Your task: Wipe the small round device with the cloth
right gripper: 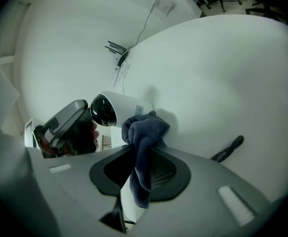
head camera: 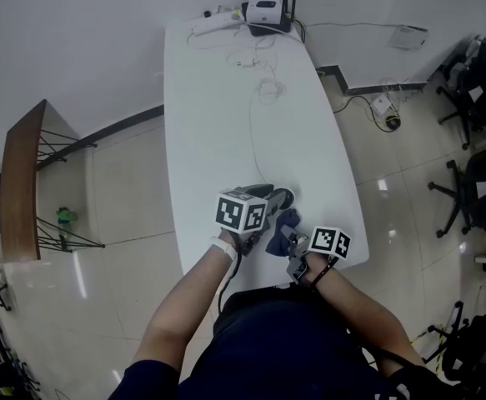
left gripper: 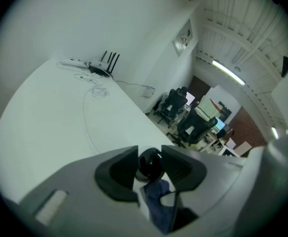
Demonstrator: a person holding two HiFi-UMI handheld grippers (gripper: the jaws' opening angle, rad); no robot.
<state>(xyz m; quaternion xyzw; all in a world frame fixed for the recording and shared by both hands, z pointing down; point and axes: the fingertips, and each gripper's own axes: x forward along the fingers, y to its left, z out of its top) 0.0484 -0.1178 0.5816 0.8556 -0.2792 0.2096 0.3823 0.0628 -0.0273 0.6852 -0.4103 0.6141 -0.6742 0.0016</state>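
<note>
At white table's (right gripper: 223, 73) near edge: small round white device (right gripper: 121, 106), black glossy face. Half-open left gripper (left gripper: 150, 152) astride it, no clamp. Pinched in right gripper (right gripper: 141, 154), dark-blue cloth (right gripper: 144, 128) touches device. Risk: wipe shoves loose device.

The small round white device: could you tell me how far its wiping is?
Done: right gripper shut on the dark blue cloth. In hand: cloth against the side of the white round device, left gripper open at its black face. Left: the wiping itself, seemingly.
</note>
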